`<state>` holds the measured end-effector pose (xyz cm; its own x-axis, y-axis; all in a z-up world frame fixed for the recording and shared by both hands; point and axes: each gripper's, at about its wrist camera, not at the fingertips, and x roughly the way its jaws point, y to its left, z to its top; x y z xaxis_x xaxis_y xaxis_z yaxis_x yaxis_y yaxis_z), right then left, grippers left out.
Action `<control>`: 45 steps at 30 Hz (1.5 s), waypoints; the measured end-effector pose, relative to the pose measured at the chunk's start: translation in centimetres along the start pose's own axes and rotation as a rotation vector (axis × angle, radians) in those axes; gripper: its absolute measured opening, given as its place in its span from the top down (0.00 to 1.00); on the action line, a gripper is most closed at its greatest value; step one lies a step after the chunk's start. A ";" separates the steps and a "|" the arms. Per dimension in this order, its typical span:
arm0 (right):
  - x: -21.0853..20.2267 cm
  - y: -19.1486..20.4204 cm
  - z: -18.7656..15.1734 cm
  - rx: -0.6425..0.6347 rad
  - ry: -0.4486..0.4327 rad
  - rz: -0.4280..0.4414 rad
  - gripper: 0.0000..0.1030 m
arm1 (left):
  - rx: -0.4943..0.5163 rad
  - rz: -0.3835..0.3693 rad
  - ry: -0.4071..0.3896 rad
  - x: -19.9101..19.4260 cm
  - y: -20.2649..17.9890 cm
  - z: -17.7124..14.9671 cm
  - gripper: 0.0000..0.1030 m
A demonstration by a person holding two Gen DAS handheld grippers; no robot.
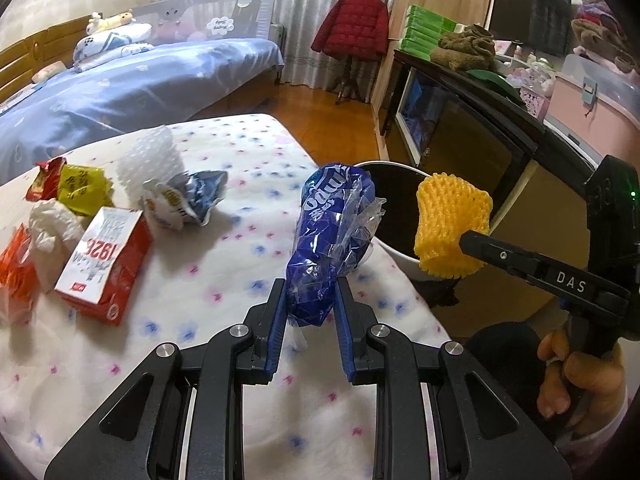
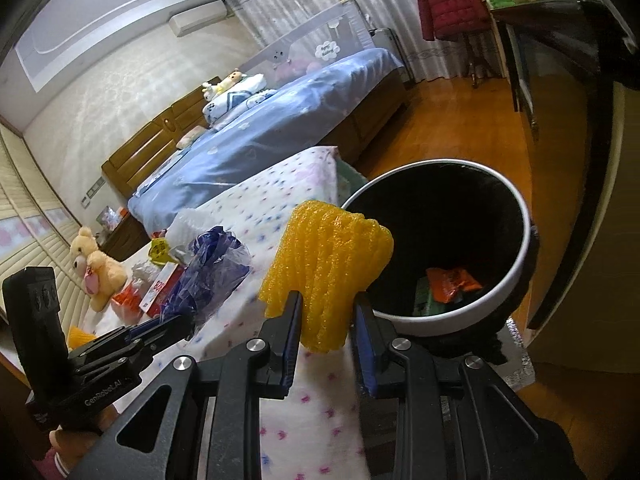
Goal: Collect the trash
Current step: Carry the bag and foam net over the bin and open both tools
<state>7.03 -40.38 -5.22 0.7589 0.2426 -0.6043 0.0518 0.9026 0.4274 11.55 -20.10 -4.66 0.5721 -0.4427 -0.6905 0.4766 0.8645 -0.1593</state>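
On the flowered bedspread (image 1: 224,264), at the far left of the left wrist view, lies the uncollected pile: I count about seven pieces, namely an orange packet (image 1: 14,268), a red-and-yellow snack wrapper (image 1: 68,188), a wad of white tissue (image 1: 50,224), a red and white carton (image 1: 106,264), a white foam net (image 1: 150,160) and a crumpled blue and white wrapper (image 1: 188,200), though overlaps make the count uncertain. Further right, the left gripper (image 1: 311,300) has its two blue pads pinching the lower end of one blue plastic bag (image 1: 332,240), which stands up from the fingers above the bedspread, close to the bin. Right of it, the right gripper (image 2: 328,312) pinches one yellow foam fruit net (image 2: 328,268) by its lower edge, holding it just beside the rim of the single white bin (image 2: 524,268), which stands on the floor against the bed edge and already holds an orange packet and something green. Both held pieces look nearly weightless and very soft: the bag is slick, crinkly film that could slide out of a loose pinch, so a bunched end is the best hold; the net is springy, grippy foam that squashes between the pads and should hold well anywhere along its edge. Neither is fragile, so they should drop freely once released over the bin's opening.
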 end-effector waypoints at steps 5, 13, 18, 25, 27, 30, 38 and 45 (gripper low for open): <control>-0.3 -0.9 0.2 0.005 -0.010 -0.027 0.75 | 0.015 -0.006 0.004 0.7 -0.8 0.6 0.79; -0.2 -2.1 0.6 0.020 -0.018 -0.058 0.75 | 0.044 -0.014 0.012 1.8 -2.2 1.5 0.79; -0.1 -2.7 1.0 0.025 -0.025 -0.074 0.75 | 0.055 -0.016 0.016 2.4 -2.9 2.0 0.79; 0.1 -3.4 1.6 0.023 -0.034 -0.107 0.75 | 0.073 -0.023 0.013 3.1 -3.9 3.0 0.79; 0.2 -3.8 1.8 0.027 -0.035 -0.116 0.75 | 0.080 -0.025 0.016 3.5 -4.1 3.2 0.79; 0.4 -4.2 2.0 0.030 -0.034 -0.128 0.75 | 0.084 -0.029 0.025 4.0 -4.5 3.5 0.79; 1.0 -5.1 2.6 0.029 -0.022 -0.170 0.75 | 0.106 -0.036 0.045 5.5 -5.8 4.4 0.79; 1.7 -6.1 3.3 0.033 -0.009 -0.193 0.75 | 0.118 -0.034 0.067 7.0 -6.6 5.1 0.79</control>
<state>10.11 -46.62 -6.61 0.7384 0.0628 -0.6714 0.2182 0.9198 0.3260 15.81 -30.08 -4.89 0.5104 -0.4513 -0.7320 0.5724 0.8135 -0.1024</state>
